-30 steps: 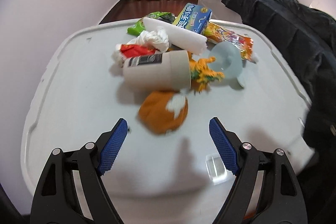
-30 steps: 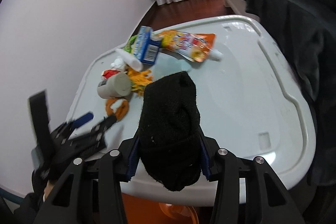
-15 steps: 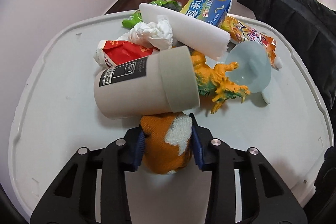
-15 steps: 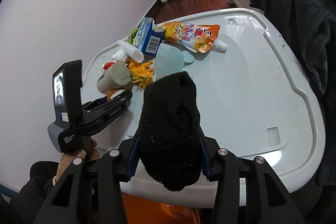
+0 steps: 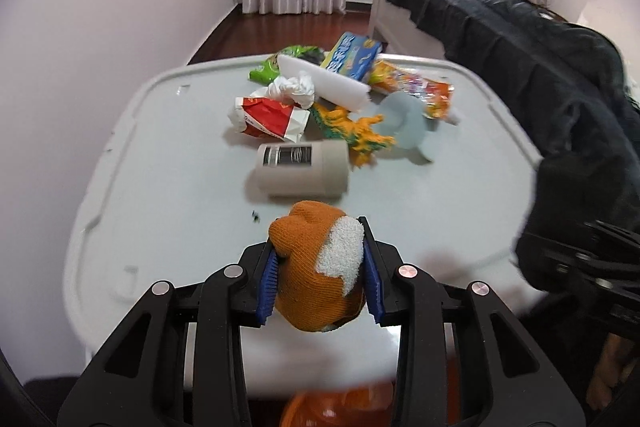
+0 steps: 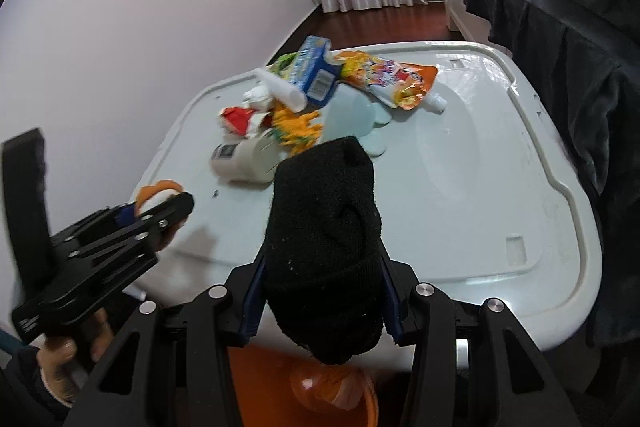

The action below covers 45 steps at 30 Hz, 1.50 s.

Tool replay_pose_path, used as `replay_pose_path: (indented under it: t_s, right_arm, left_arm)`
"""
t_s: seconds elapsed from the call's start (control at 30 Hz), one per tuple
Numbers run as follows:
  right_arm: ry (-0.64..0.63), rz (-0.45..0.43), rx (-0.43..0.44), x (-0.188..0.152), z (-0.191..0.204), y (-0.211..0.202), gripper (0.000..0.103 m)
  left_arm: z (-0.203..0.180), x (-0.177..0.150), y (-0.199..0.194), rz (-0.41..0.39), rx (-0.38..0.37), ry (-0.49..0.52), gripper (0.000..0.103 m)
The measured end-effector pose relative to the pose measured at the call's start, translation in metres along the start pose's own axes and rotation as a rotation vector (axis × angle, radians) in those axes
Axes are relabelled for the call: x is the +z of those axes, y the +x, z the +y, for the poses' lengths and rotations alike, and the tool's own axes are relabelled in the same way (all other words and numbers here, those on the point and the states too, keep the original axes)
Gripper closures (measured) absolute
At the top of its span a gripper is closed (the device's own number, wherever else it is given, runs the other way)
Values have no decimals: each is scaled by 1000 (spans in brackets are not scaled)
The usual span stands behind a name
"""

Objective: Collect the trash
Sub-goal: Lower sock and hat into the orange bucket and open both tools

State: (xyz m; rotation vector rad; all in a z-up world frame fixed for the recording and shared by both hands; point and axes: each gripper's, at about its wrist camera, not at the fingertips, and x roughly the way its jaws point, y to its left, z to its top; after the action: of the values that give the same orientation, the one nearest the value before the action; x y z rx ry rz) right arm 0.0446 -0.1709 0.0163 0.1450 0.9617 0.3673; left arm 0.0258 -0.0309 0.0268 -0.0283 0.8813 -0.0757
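My left gripper is shut on an orange and white sock, held above the near edge of the white table. It also shows in the right wrist view. My right gripper is shut on a black sock above the table's near edge. A heap of trash lies at the far side: a beige cup on its side, a red and white wrapper, crumpled tissue, an orange toy dinosaur, a blue box and an orange pouch.
An orange bin stands on the floor below the table's near edge. A black cloth-covered piece of furniture runs along the right side. A pale wall is at the left. A light blue lid lies by the heap.
My left gripper has closed on the orange sock and pulled back with it from the heap to the table's near edge. My right gripper keeps the black sock and has barely moved.
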Motion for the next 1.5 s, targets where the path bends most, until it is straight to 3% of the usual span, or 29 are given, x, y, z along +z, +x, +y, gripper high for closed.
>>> replay_pose_path:
  t_s: [0.13,0.27,0.57,0.7,0.97,1.07,1.17,1.4,1.5]
  right_arm:
    - [-28,11,13,-22,17,-16,56]
    - [-60,52,17,-51,32,-27,56]
    - [-73,208,12,-109,41,-12,56]
    - [-68,279,9,-120,42,3,56]
    - [-67,317,9,-123,42,11,53]
    - [-52,312,8,-122,39,10,40]
    - [-44,292,1,-119,38,8,38]
    - [-39,249,-14,-101,27,-2,38]
    - [-48,203,-27,-77,21,-5,38]
  left_arm:
    - [-8,-26,-43,-16,-20,35,69]
    - [-14,-57,-63,13,-25,89,68]
    - [-1,-118,-42,215,-67,44,68]
    - [-4,-120,-41,229,-75,55,68]
    - [-2,-122,-35,251,-71,44,67]
    - [-1,-122,-33,259,-51,41,54]
    - [2,-120,-36,244,-34,32,37]
    - [9,-112,-40,227,-39,9,35]
    - [13,-102,-41,206,-46,-7,28]
